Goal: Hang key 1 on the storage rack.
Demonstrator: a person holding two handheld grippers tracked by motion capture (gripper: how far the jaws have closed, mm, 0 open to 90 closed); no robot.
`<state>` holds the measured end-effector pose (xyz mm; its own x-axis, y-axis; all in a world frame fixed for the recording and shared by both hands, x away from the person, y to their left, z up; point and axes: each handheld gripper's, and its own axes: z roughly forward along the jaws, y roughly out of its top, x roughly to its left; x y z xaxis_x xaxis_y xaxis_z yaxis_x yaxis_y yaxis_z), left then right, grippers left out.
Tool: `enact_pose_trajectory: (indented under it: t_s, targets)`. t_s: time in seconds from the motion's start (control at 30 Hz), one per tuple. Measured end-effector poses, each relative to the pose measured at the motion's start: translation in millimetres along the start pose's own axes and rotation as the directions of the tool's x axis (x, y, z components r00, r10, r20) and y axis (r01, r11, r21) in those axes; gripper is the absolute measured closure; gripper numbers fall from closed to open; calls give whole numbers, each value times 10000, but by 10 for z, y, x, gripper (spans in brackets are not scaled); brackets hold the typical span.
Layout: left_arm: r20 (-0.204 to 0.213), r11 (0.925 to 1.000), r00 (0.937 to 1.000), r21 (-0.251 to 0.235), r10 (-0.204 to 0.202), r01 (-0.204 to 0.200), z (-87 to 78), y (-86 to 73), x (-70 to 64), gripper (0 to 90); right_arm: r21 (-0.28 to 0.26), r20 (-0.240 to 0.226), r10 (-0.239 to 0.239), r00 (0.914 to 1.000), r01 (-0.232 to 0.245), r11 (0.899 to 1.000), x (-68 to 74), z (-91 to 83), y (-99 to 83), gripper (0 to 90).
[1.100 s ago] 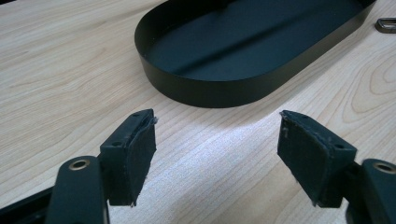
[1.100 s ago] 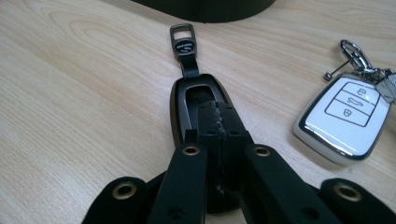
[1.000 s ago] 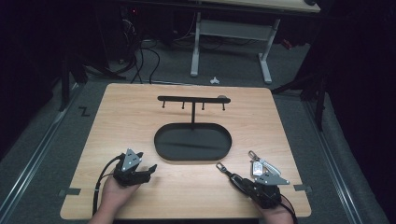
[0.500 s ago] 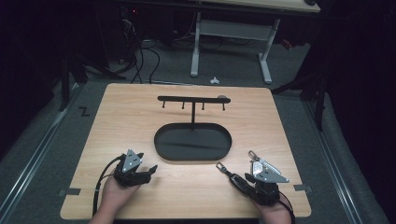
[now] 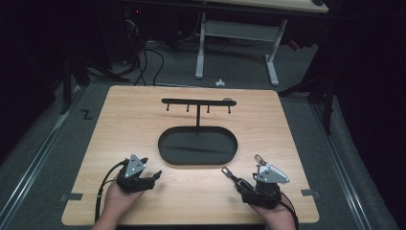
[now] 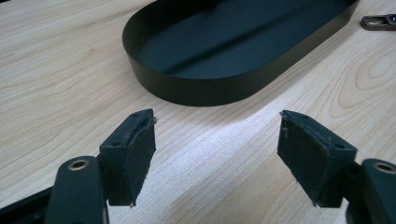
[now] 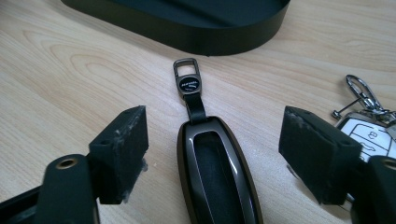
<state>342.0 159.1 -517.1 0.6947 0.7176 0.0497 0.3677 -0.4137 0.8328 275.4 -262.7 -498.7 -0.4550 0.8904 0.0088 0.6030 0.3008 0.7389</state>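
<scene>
Right gripper view, two key fobs (image 7: 217, 172), one tray (image 7: 187, 18), both grippers (image 7: 212, 154) agape

A black oval metal tray (image 5: 197, 146) sat mid-desk on the light wooden desk (image 5: 119, 124), a black T-shaped hook rack (image 5: 197, 102) rising behind it. Before the tray's right end lay a dark key fob (image 7: 217, 175), between the right tongs (image 7: 215, 154), a white key fob (image 7: 369, 135) just right.

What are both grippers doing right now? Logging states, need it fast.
Left gripper: open, holding nothing, jaws over bare table near the black tray.
Right gripper: open, jaws either side of the dark key fob, not clamped.
</scene>
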Motion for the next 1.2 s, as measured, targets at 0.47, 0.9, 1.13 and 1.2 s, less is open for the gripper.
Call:
enact_pose_trajectory:
  t_s: [0.47,0.9,1.13,1.2]
  targets:
    - [160,10000,9999,53,-60,59,9,-7,8,287,1929,-256,-616,9978,654,9790,8,117,249,230]
    - [396,10000,9992,34,-30,29,24,-1,8,281,3691,-553,-1570,9860,1663,9144,80,213,499,254]
    - [562,9999,9984,-140,-50,57,18,0,-2,276,4530,-738,-2057,9758,2166,8648,129,323,634,260]
    - [613,9997,9981,-214,-61,74,10,3,-4,274,4728,-798,-2100,9744,2225,8526,129,353,675,263]
